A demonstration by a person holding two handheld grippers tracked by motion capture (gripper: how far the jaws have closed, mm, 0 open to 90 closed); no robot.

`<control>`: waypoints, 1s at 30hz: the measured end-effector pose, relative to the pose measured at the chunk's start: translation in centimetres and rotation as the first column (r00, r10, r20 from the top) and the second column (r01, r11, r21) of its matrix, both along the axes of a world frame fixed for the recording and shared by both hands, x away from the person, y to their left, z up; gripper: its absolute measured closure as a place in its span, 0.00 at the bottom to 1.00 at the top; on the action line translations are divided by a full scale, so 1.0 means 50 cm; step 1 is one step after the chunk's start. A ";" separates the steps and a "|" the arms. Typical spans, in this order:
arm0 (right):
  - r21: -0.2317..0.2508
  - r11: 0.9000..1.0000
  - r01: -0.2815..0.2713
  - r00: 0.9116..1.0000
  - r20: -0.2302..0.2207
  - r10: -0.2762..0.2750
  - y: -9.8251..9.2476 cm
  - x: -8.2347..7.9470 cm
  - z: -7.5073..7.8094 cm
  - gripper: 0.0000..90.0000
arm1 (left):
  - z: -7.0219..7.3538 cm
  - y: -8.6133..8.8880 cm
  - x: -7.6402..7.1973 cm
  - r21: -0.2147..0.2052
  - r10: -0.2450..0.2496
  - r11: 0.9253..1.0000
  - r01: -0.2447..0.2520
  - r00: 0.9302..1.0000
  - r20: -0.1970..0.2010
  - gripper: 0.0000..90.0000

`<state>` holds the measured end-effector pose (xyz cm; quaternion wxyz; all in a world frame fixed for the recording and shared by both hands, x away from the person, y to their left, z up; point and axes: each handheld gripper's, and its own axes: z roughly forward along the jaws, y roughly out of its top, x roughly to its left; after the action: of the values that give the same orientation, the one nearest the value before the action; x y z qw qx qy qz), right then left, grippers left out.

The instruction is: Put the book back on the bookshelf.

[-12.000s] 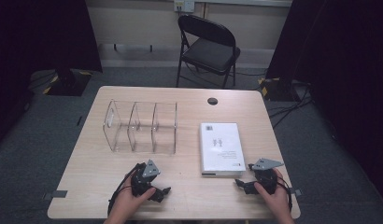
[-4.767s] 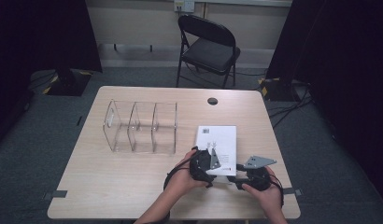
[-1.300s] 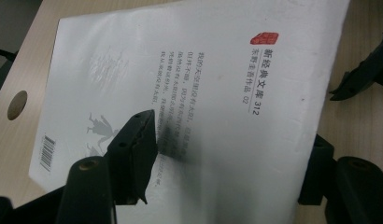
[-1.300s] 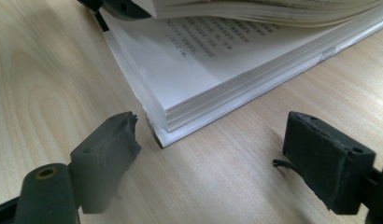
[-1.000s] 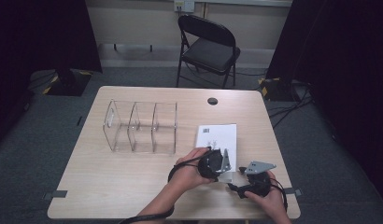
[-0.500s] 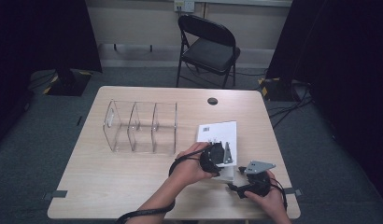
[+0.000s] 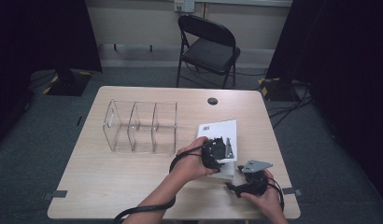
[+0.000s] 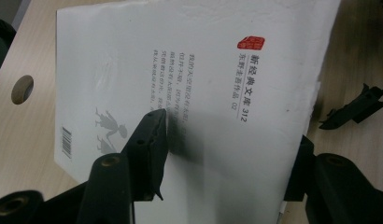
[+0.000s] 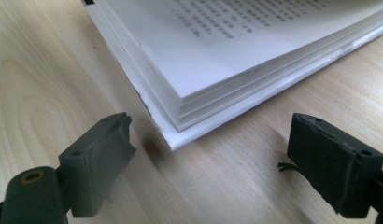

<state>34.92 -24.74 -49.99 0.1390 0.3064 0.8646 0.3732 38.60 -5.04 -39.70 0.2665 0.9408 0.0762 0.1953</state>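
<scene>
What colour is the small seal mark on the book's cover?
Red, on the white book cover; the seal shows best in the left gripper view.

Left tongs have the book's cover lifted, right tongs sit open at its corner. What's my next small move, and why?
Probably slide the open right tongs forward onto the book near its corner: the left tongs have been closing on the raised cover, and the pages still rest on the table.

Looks like a lab or recording studio – black curtains [image 7: 40,37] on both sides, grey carpet [image 7: 35,154], floor cables [image 7: 292,100], lone folding chair [image 7: 206,46], bare wooden table [image 7: 110,182].
</scene>
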 end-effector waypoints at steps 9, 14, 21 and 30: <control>-0.011 1.000 -0.016 0.999 0.037 0.016 0.006 0.004 0.000 0.14 | 0.018 0.006 -0.002 0.011 0.026 1.000 -0.026 1.000 -0.006 0.55; -0.012 0.999 -0.032 0.998 0.044 0.033 0.006 0.007 0.000 0.14 | 0.032 0.010 -0.003 0.015 0.042 0.999 -0.042 0.999 -0.005 0.58; -0.030 0.999 -0.037 0.996 0.077 0.039 0.012 0.009 0.003 0.16 | 0.050 0.007 -0.007 0.018 0.067 0.998 -0.067 0.997 -0.022 0.61; -0.046 0.998 -0.049 0.995 0.084 0.053 0.011 0.009 0.007 0.21 | 0.065 0.000 -0.026 0.005 0.074 0.997 -0.074 0.996 -0.047 0.61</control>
<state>35.38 -24.17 -49.64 0.1726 0.2649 0.8734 0.3704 37.30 -5.06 -36.43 0.2558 0.9420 0.1168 0.1830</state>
